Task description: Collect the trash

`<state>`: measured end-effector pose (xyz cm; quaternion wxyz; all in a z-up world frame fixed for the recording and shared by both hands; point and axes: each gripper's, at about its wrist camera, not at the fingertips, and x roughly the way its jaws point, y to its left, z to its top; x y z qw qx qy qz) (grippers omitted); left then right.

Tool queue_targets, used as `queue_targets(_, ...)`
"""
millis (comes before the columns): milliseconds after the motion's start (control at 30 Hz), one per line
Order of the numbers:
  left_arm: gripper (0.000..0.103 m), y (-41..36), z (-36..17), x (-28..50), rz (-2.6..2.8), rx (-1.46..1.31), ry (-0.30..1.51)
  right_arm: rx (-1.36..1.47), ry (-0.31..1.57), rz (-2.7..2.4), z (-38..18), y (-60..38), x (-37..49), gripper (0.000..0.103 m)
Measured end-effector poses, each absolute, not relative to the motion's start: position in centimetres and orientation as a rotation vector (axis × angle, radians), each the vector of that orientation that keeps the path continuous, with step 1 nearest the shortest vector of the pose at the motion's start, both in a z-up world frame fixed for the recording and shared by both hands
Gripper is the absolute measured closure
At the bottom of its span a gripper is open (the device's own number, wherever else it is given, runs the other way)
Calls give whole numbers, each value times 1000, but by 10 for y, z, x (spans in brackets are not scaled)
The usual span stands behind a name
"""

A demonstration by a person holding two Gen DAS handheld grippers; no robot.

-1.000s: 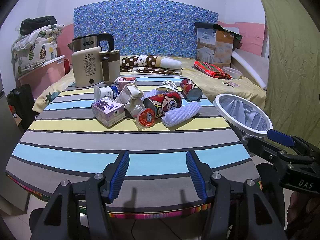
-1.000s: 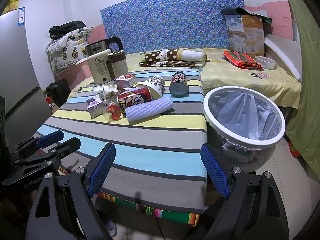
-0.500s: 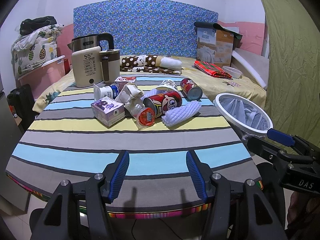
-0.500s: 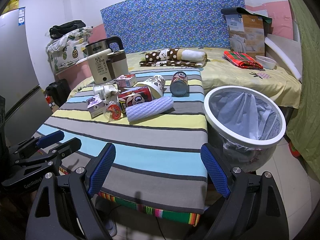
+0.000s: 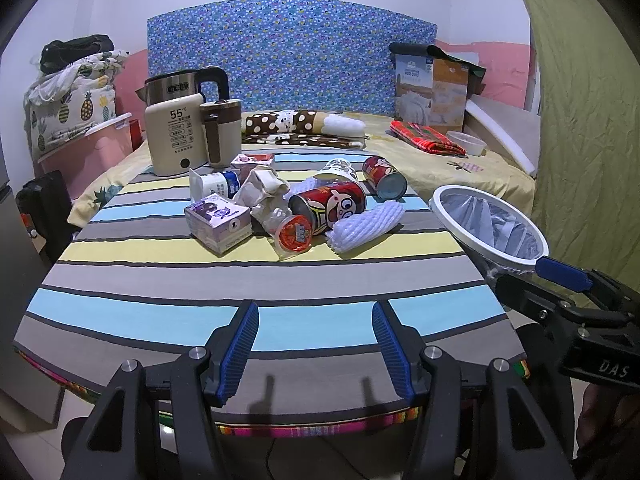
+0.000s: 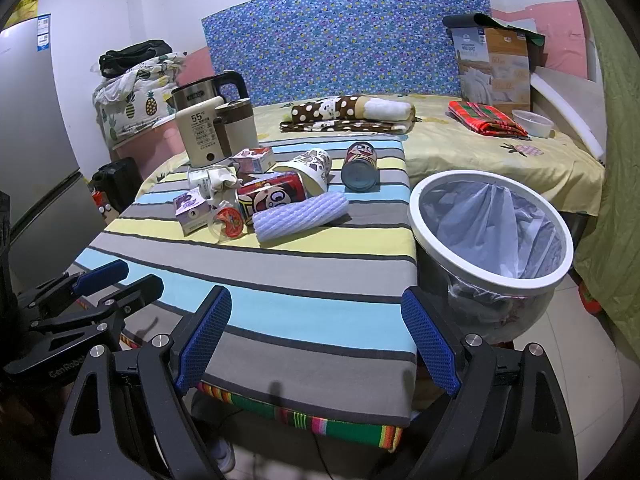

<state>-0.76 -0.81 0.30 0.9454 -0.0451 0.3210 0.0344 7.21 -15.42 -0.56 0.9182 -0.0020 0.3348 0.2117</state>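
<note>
While both grippers hang over the near edge of the striped table (image 5: pixel 160 280), I note nothing is held. My left gripper (image 5: pixel 316 346) has its blue-padded fingers (image 5: pixel 240 336) spread wide, with bare tablecloth between them. My right gripper (image 6: pixel 316 340) is likewise spread wide and empty, its fingers straddling the near right corner of the table.

The trash sits in one cluster well ahead of the left fingers, past several stripes. Nearest in that cluster: a purple carton (image 5: pixel 218 224) ahead and left of the fingertips, a small clear cup with a red lid (image 5: pixel 295 236) on its side straight ahead, and a white foam net sleeve (image 5: pixel 366 224) ahead and slightly right. Just behind them a red cartoon can (image 5: pixel 330 206) lies on its side, touching the cup and the sleeve. Crumpled paper wrap (image 5: pixel 262 190) lies between carton and can. Farther back: a white yoghurt tub (image 5: pixel 214 184), a tipped patterned paper cup (image 5: pixel 338 168), a second red can (image 5: pixel 384 178) on its side, and a small pink box (image 5: pixel 252 160).

A cream kettle (image 5: pixel 176 140) and a brown-and-cream mug (image 5: pixel 220 132) stand at the far left of the table, beyond the trash.

The white-rimmed bin (image 6: pixel 490 232) with a clear liner stands on the floor just beside the table's right edge, ahead and right of the right fingers. From the left wrist view, the right gripper's blue fingertip overlaps the bin's rim; contact unclear.
</note>
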Motion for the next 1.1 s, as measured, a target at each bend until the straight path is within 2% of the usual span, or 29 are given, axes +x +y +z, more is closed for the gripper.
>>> queue_targets(400, 44, -7, 0, -7, 69, -91, 661, -4, 699, 442, -7, -153, 74, 15)
queue_targets(1100, 44, 24, -13, 59, 110, -111, 710, -8, 718, 466, -6, -145, 113, 15)
